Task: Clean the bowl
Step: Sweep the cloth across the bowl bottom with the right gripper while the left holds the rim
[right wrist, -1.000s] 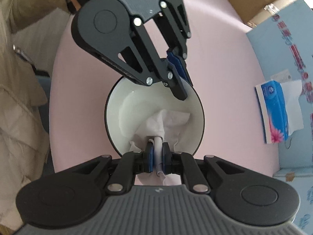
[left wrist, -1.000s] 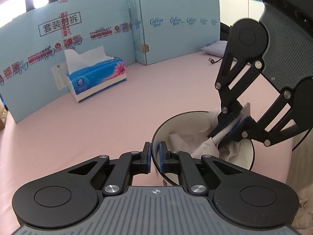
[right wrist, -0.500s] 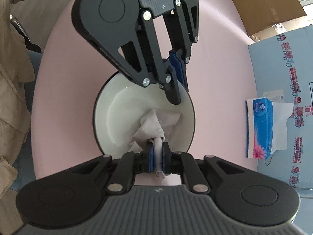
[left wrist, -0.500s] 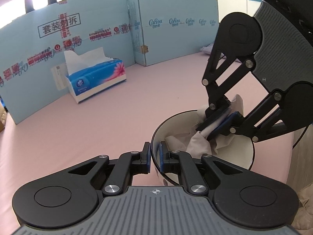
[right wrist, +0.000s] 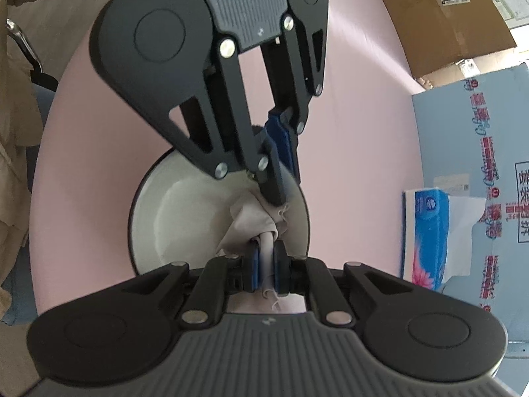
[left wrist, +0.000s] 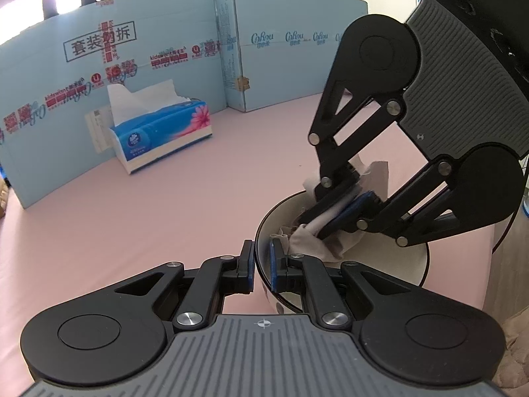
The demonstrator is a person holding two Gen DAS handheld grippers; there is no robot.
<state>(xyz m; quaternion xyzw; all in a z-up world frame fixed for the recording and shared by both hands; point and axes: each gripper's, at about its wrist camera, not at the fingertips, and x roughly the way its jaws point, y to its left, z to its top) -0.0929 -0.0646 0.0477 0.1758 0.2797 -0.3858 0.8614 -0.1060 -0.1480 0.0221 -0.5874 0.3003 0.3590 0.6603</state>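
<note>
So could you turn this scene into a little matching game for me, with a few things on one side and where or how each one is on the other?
Things:
1. left gripper
2. right gripper
3. tissue box
4. bowl

States or places:
a. shut on a crumpled tissue
b. stands by the blue cardboard wall, a sheet sticking up from it
c. shut on the rim, one finger inside and one outside
d. white inside, sits on the pink table

Pairs: 1-c, 2-a, 3-b, 4-d
</note>
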